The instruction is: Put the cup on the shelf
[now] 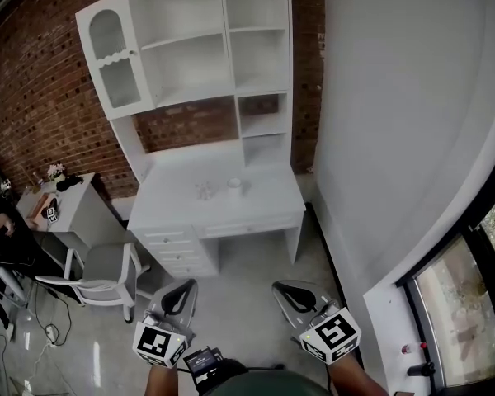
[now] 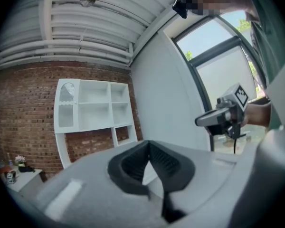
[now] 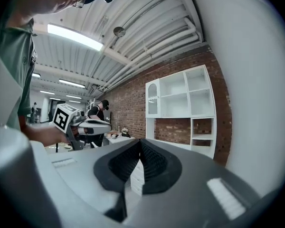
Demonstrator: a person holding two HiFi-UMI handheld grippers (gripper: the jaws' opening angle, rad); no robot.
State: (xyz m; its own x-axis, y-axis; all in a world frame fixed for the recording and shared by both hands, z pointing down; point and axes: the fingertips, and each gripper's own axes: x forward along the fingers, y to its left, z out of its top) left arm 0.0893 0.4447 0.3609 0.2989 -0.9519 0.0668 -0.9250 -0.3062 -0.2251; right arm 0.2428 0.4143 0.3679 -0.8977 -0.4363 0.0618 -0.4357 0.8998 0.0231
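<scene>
The left gripper point(image 1: 180, 295) and right gripper point(image 1: 289, 294) were shut and empty, well short of the cup point(image 1: 234, 186) on the counter point(image 1: 169, 205) dead ahead, below the shelf point(image 1: 194, 44) — neither gripper plainly nearer.

- white table point(image 1: 177, 209) w/ drawers, by brick wall point(image 1: 33, 97); cup point(image 1: 234, 187) upright on top; small clear obj point(image 1: 204, 190) just left of it
- shelf point(image 1: 222, 23) unit stands on table's back edge
</scene>
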